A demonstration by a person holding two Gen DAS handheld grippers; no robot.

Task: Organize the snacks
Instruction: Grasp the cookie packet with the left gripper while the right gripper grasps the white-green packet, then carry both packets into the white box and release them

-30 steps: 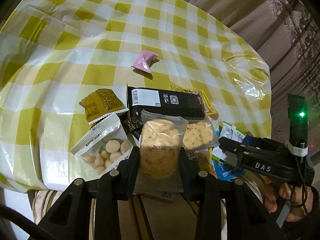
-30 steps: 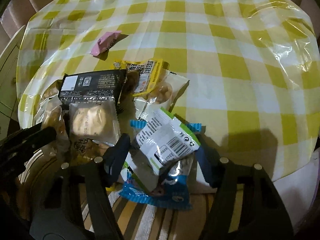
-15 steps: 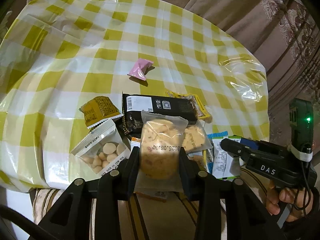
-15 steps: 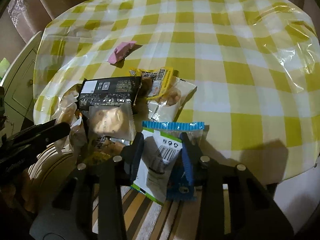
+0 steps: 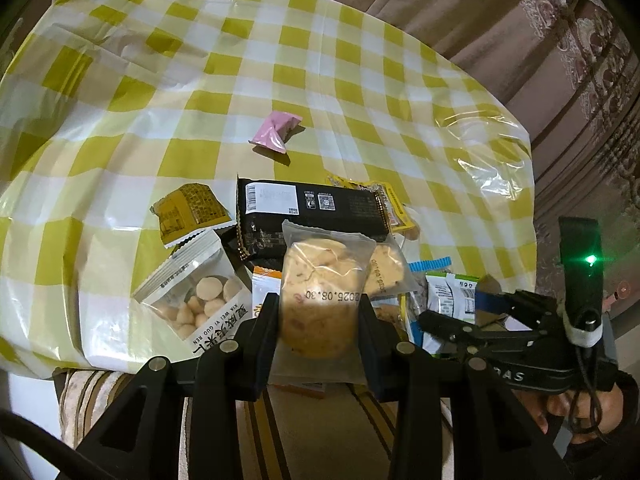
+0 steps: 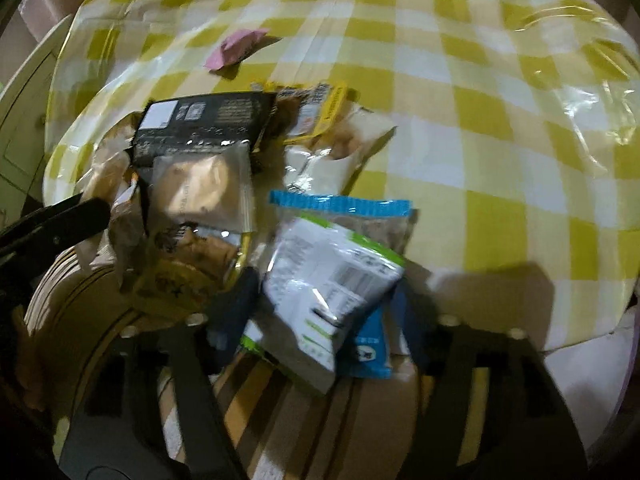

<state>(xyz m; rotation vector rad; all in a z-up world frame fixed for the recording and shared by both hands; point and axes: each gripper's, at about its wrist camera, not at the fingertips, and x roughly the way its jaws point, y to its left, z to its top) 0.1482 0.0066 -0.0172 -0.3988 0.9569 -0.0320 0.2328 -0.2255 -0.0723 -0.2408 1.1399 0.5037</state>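
Note:
My left gripper (image 5: 319,312) is shut on a clear cookie packet (image 5: 320,292) at the near edge of the snack pile. My right gripper (image 6: 326,304) has opened, with a white, green and blue packet (image 6: 332,276) lying loose between its fingers; this view is blurred. The right gripper also shows in the left wrist view (image 5: 476,320). The pile holds a black packet (image 5: 308,208), a white bag of round balls (image 5: 196,304), a yellow-brown packet (image 5: 192,212) and a yellow packet (image 6: 320,112). A pink packet (image 5: 276,132) lies apart, further back.
The round table (image 5: 160,80) has a yellow-and-white checked plastic cloth. A striped cushion (image 5: 304,432) lies below the near table edge. Brown curtains (image 5: 560,60) hang behind at the right. A white cabinet (image 6: 20,100) stands to the left.
My right gripper had closed on the white and blue packet, then opened wide; the packet now lies loose between the fingers. My left gripper kept its hold on the cookie packet and pulled back slightly.

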